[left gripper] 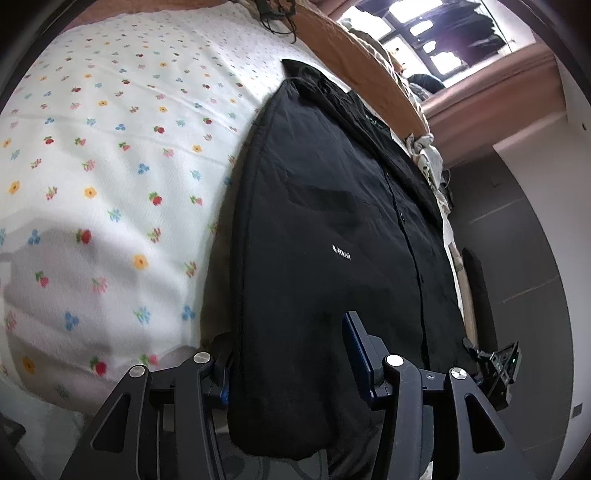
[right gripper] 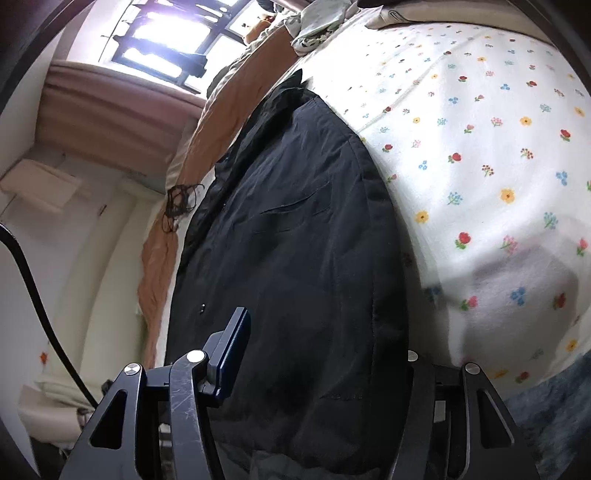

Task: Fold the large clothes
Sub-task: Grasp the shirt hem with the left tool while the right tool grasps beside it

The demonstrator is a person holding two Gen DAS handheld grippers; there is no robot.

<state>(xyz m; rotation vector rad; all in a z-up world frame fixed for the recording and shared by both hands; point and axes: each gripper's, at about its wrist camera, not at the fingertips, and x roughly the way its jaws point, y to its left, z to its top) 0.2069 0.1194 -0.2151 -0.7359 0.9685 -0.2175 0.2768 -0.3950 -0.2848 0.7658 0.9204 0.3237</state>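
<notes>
A black button-up shirt with a small white chest logo lies flat on a white flowered bedsheet, its sides folded in and its hem hanging over the bed's near edge. My left gripper is open, its jaws straddling the hem's left part: one finger under the cloth edge, one on top. The same shirt shows in the right wrist view. My right gripper is open and straddles the hem's right part; its right finger is hidden by cloth.
An orange blanket runs along the far side of the bed, with a tangle of dark cord on it. Crumpled clothes lie near the head. A window and a wall stand beyond. The right gripper appears at the left view's edge.
</notes>
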